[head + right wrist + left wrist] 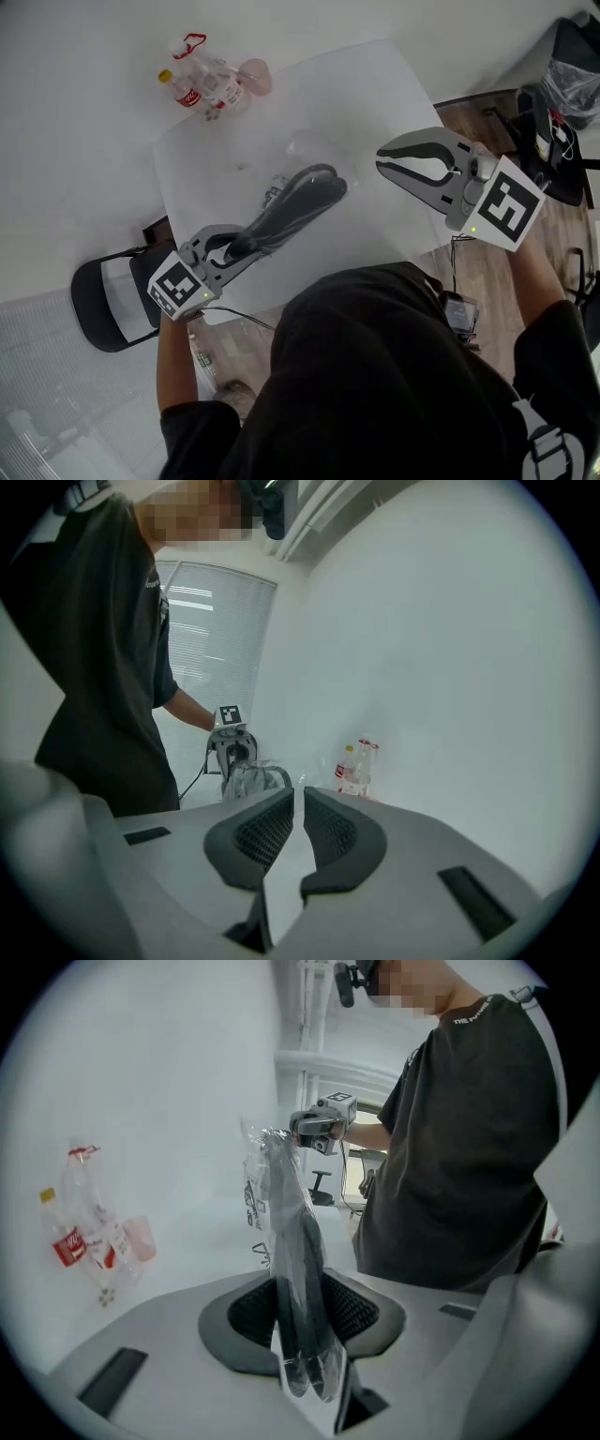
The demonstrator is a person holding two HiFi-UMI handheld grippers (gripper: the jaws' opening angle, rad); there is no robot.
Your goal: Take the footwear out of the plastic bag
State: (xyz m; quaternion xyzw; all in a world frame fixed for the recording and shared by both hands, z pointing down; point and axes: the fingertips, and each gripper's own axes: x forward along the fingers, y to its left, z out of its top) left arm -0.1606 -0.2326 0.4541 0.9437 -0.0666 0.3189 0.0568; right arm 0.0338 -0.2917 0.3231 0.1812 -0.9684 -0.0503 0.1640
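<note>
From the head view I have the left gripper (242,249) nearest me, at 7 o'clock; its claw is clenched on the pair of dark grey, long, flat footwear (298,199), and its own view shows both ribbed pads (354,1309) pressing the pair through the clear, printed plastic bag (255,1190); the footwear is inside the bag, running from the claw out toward 1 o'clock over the middle of the square white table (375,103); I cannot tell whether its far end touches the tabletop; a black chair (103,300) sits below the table edge at 8 o'clock; at 3 o'clock the right gripper (386,161) points in over the table, well apart from the bag; its own view shows the claw all but closed, only a sliver between the pads, gripping nothing; farthest out, at 11 o'clock, clear plastic bottles with red labels (202,84) stand at the table's corner, with a pale pink cup (255,75) just beside them
</note>
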